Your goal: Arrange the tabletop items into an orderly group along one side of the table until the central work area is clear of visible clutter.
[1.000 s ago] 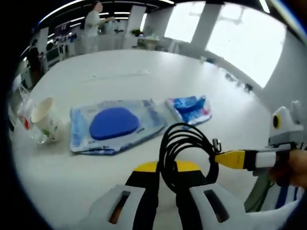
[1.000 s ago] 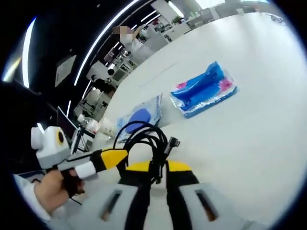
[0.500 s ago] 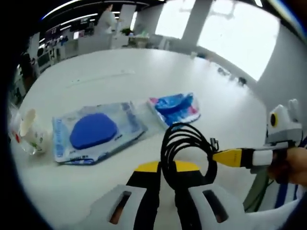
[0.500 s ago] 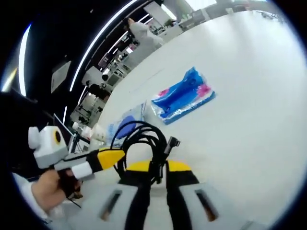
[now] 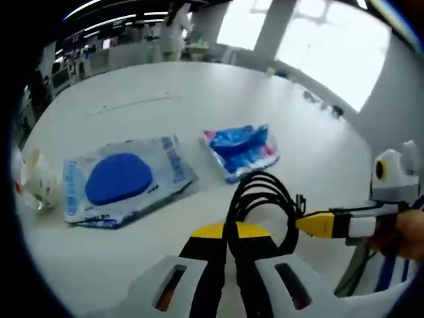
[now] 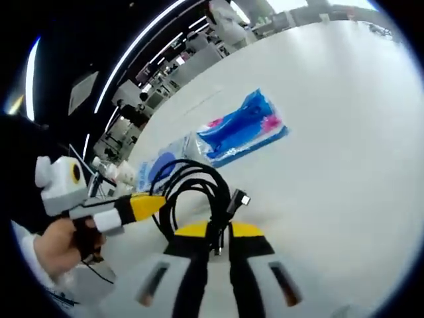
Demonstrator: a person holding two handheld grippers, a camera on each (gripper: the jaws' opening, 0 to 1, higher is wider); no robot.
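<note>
A black coiled cable hangs above the white table, held between both grippers. My left gripper is shut on the coil's lower strands, and my right gripper comes in from the right with its yellow tip on the coil's side. In the right gripper view the cable rises from my shut right gripper, while the left gripper reaches it from the left. A large blue packet and a smaller blue-and-pink packet lie flat beyond.
A paper cup stands near the table's left edge beside the large packet. The blue-and-pink packet and large packet lie left of a wide bare stretch of table. A person's hand holds the left gripper.
Both cameras have shifted a little with the hands, so the packets sit differently in each view. The cable stays held by both grippers; the coil looks unchanged.
</note>
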